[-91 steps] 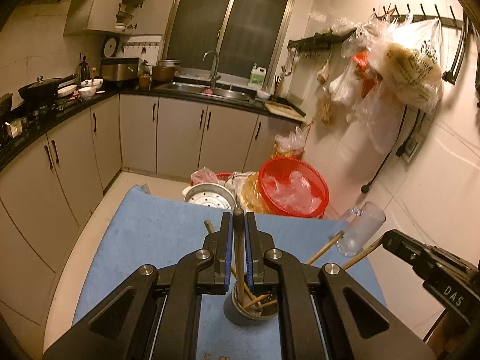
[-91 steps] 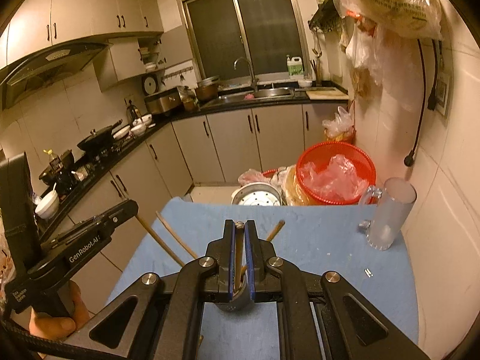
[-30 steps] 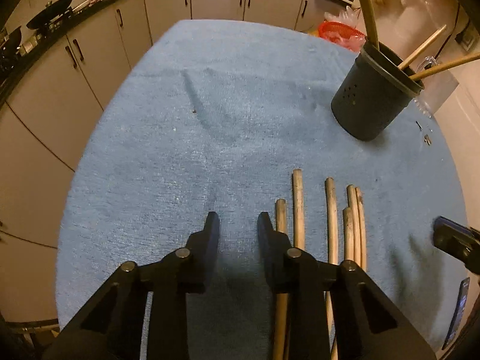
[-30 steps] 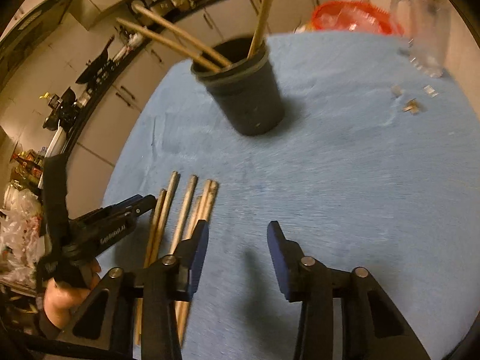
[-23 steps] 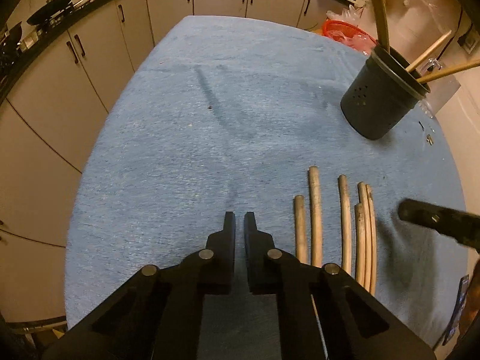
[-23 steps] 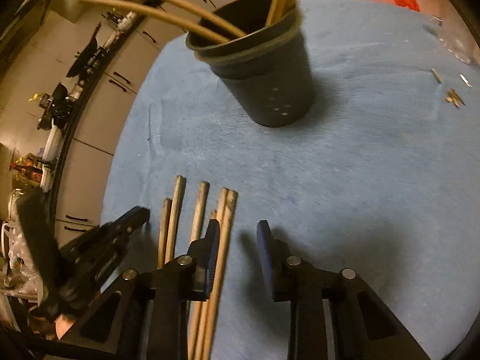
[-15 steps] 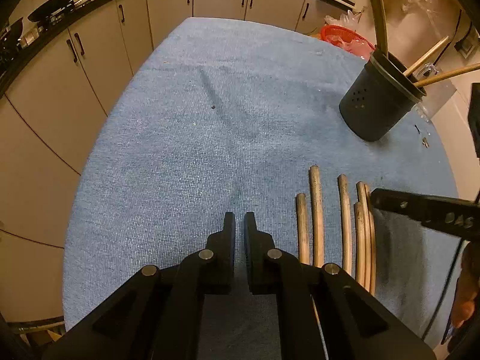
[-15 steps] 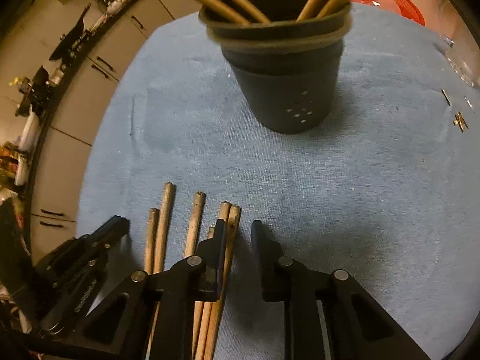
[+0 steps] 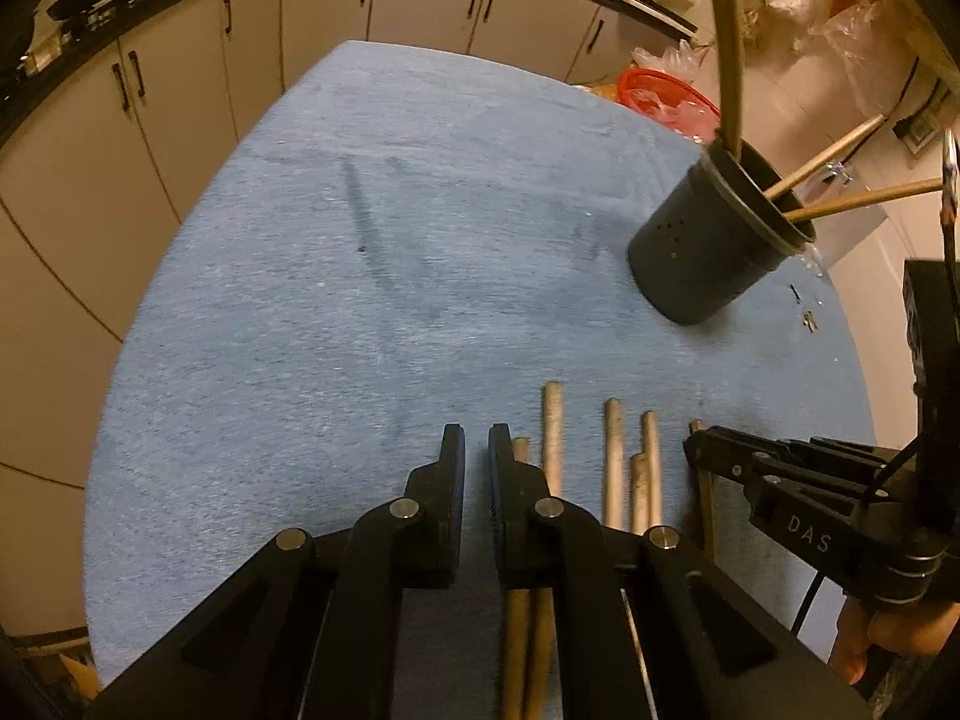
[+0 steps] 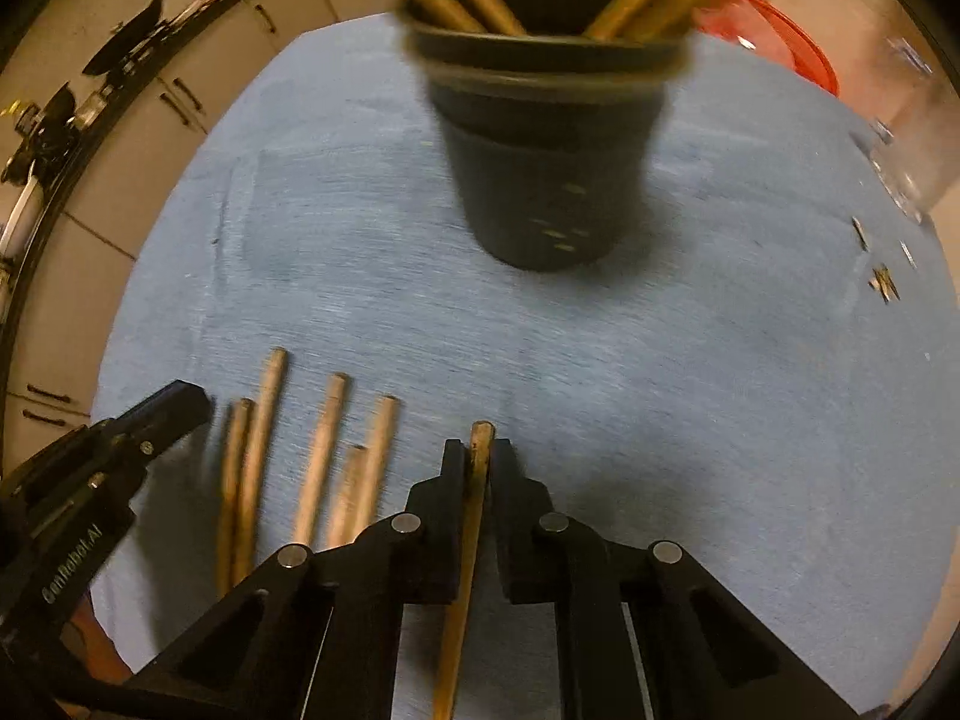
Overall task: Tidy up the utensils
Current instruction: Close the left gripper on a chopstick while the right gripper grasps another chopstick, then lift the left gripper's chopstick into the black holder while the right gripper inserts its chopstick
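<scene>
Several wooden chopsticks point(image 9: 612, 462) lie side by side on the blue cloth point(image 9: 360, 300); they also show in the right wrist view point(image 10: 318, 456). A black holder point(image 9: 708, 252) with several chopsticks in it stands at the right; in the right wrist view the holder point(image 10: 540, 144) is straight ahead. My left gripper point(image 9: 476, 456) is shut and empty, just left of the row. My right gripper point(image 10: 478, 456) is shut on one chopstick point(image 10: 474, 498), at the right end of the row, and shows in the left wrist view point(image 9: 720, 456).
A red basket point(image 9: 672, 99) sits past the table's far edge. A clear glass mug point(image 10: 912, 138) and small metal bits point(image 10: 882, 285) lie at the right. Kitchen cabinets point(image 9: 180, 78) run along the left and back.
My right gripper has closed on the rightmost chopstick of the row. My left gripper shut earlier and has stayed shut beside the row.
</scene>
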A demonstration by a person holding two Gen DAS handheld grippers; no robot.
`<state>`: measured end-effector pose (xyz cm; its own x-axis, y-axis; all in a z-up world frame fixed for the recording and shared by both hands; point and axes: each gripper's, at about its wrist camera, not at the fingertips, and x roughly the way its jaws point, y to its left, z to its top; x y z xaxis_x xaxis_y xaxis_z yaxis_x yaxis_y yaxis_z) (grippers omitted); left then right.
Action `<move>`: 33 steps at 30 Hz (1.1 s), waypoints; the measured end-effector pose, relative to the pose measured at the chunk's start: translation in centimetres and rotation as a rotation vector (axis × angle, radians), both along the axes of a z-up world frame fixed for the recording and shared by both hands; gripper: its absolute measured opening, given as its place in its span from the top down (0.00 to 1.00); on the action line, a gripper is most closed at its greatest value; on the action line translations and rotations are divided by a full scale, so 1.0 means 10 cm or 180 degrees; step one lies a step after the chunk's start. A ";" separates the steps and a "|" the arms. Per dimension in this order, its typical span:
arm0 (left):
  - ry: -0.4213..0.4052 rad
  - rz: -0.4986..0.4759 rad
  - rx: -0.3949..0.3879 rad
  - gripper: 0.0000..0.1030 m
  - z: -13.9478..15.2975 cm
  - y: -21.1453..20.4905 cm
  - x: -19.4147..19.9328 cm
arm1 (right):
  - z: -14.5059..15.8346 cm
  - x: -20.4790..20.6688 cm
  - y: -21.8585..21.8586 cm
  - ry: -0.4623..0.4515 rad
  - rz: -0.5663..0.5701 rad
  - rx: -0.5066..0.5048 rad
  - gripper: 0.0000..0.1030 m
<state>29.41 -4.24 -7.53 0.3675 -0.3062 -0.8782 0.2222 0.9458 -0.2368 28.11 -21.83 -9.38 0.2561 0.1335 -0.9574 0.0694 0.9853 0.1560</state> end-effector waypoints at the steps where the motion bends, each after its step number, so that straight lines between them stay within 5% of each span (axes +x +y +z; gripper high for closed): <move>1: 0.0007 -0.0015 0.0007 0.93 0.01 -0.03 0.01 | 0.00 -0.02 -0.07 0.0007 -0.0027 0.0019 0.92; 11: 0.0070 -0.0049 -0.0028 0.93 -0.01 -0.12 -0.02 | 0.01 -0.12 -0.44 0.0043 -0.0169 0.0258 0.92; 23: 0.0154 -0.0062 0.0198 0.92 -0.12 -0.22 0.02 | -0.01 -0.05 -0.30 0.0057 -0.0103 0.0115 0.93; 33: 0.0220 -0.0061 0.0124 0.93 -0.12 -0.19 0.11 | -0.02 0.01 -0.27 -0.0013 -0.0073 0.0124 0.92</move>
<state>30.52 -6.17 -8.71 0.3001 -0.2775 -0.9127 0.2247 0.9504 -0.2151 28.18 -24.51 -9.57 0.2636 0.1648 -0.9505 0.0911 0.9766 0.1946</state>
